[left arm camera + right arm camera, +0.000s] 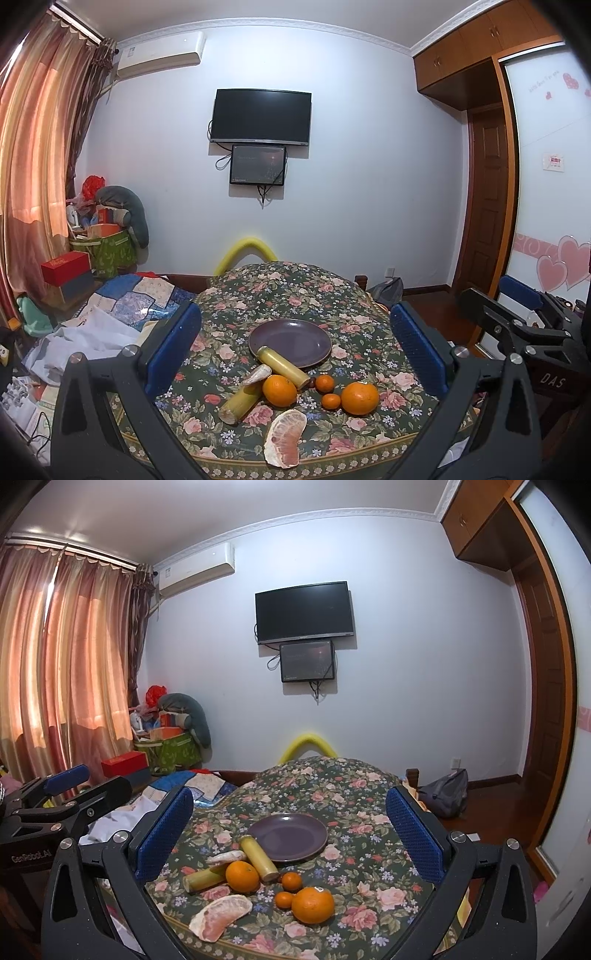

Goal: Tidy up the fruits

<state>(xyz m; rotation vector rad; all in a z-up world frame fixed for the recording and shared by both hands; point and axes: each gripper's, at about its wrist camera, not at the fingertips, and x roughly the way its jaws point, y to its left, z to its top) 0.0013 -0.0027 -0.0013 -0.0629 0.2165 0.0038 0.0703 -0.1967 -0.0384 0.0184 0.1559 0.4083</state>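
An empty purple plate [290, 341] [288, 835] sits on a floral-cloth table [303, 291]. In front of it lie two sugarcane pieces [282, 366] [240, 400], two large oranges [279, 390] [359, 398], two small tangerines [324, 383] [330, 401], a peeled pomelo segment [286, 437] [221, 915] and a small pomelo piece [256, 374]. One sugarcane piece leans on the plate's rim. My left gripper [295, 347] is open and empty, held back from the fruit. My right gripper [291, 834] is open and empty too; it also shows at the right of the left wrist view [517, 325].
A bed with a patchwork quilt [136, 299] and loose clothes lies left of the table. Boxes and a green bag [107, 251] stand by the curtain. A grey backpack [445, 794] lies on the wooden floor at right. A yellow foam bar [245, 251] rises behind the table.
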